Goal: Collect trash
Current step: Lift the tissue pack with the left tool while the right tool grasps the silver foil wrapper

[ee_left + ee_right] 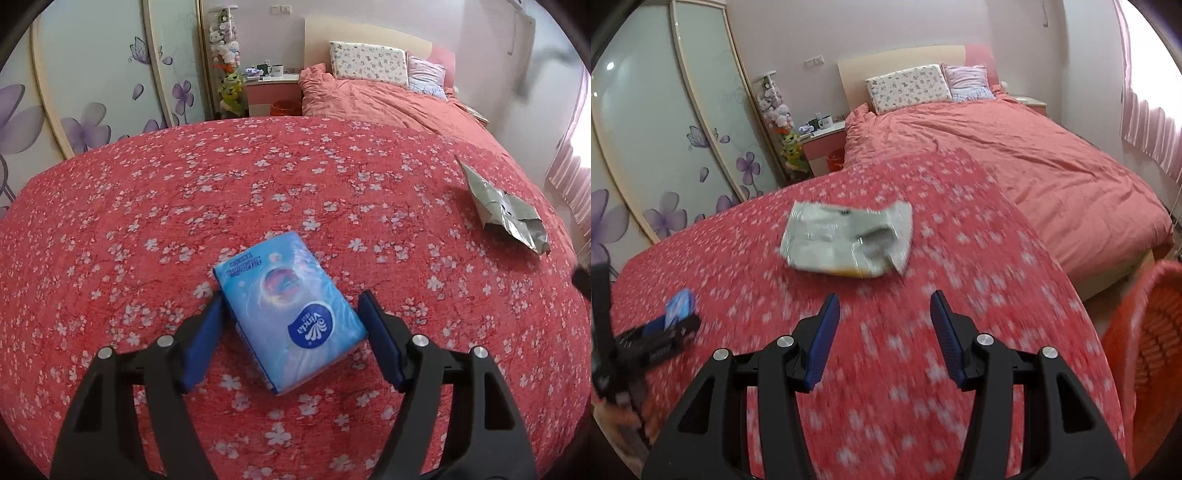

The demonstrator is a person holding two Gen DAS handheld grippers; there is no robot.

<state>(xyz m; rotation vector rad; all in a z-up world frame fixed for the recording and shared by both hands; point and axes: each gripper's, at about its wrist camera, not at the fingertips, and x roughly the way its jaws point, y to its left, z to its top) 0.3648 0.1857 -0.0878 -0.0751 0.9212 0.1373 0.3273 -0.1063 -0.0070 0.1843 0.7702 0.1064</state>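
A blue tissue pack (288, 310) lies flat on the red flowered cloth (147, 206). My left gripper (291, 297) straddles it with its jaws wide; the left pad's tip is at the pack's edge, and I see no squeeze. A crumpled silver-white wrapper (846, 240) lies further along the cloth, ahead of my right gripper (884, 295), which is open with nothing between its blue pads. The same wrapper (506, 210) shows at the far right of the left wrist view. The right wrist view is blurred; the left gripper (665, 332) and the blue pack (679, 306) sit at its left edge.
An orange basket (1145, 332) stands by the cloth's right edge. Behind is a bed with a pink quilt (1015, 158) and pillows. A wardrobe with flower-printed doors (665, 147) and a small bedside table (827, 136) stand to the left.
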